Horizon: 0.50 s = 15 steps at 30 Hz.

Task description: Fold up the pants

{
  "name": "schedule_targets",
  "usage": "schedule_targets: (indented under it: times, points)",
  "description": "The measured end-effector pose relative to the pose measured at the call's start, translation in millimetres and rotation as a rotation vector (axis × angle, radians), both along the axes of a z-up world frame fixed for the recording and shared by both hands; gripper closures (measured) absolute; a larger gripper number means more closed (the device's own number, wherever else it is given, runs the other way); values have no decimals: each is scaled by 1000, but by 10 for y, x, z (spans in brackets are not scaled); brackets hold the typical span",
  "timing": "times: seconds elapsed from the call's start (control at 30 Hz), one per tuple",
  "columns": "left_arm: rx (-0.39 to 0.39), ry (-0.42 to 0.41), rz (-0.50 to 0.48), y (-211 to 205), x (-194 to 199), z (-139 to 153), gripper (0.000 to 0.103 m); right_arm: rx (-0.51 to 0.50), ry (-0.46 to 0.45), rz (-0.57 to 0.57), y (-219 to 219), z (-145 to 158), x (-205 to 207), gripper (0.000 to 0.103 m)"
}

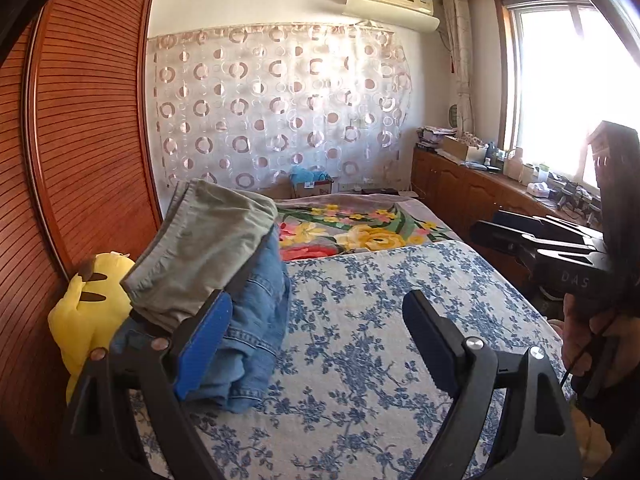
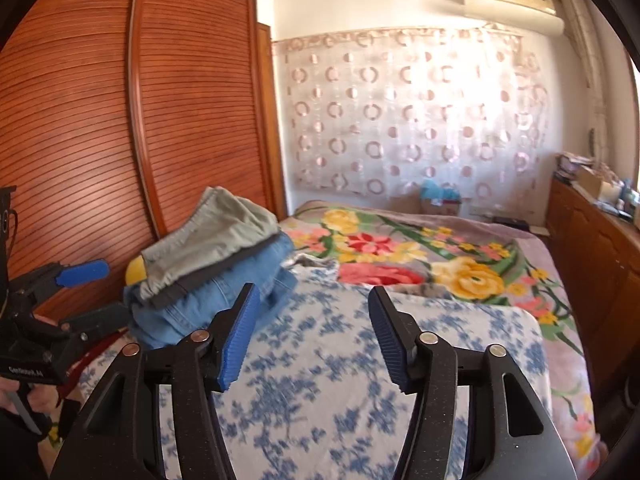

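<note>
A stack of folded pants sits on the bed's left side: olive-grey pants point(image 1: 204, 244) on top, blue jeans point(image 1: 256, 320) below, with a dark layer between them. The same stack shows in the right wrist view, olive pants point(image 2: 208, 236) over jeans point(image 2: 224, 296). My left gripper point(image 1: 316, 320) is open and empty, its left finger beside the jeans. My right gripper point(image 2: 312, 320) is open and empty over the blue-flowered cover point(image 2: 320, 380), right of the stack. The right gripper also shows at the right edge of the left wrist view point(image 1: 532, 236).
A yellow plush toy point(image 1: 88, 312) lies left of the stack against the wooden wardrobe point(image 1: 88, 120). A bright floral blanket point(image 2: 440, 256) covers the far bed. Wooden cabinets point(image 1: 460, 192) with clutter run under the window at right.
</note>
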<state>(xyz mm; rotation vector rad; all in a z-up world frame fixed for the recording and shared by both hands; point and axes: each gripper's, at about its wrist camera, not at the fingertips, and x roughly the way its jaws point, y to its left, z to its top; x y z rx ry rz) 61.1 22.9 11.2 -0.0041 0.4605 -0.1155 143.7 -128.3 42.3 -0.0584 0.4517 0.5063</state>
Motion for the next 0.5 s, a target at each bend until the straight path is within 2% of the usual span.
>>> schedule_targets:
  times: [0.07,0.17,0.5]
  points:
    - [-4,4,-8,-54,-31,-17,15,0,-1,-32,-105,-28,-104,32]
    - [0,6,-21,-155,-103,-29,15,6,2,-68,-249,-66,-259,27]
    - [8,-12,-25,-366,-411,25,15,30,5,-129,-551,-113,-677,26]
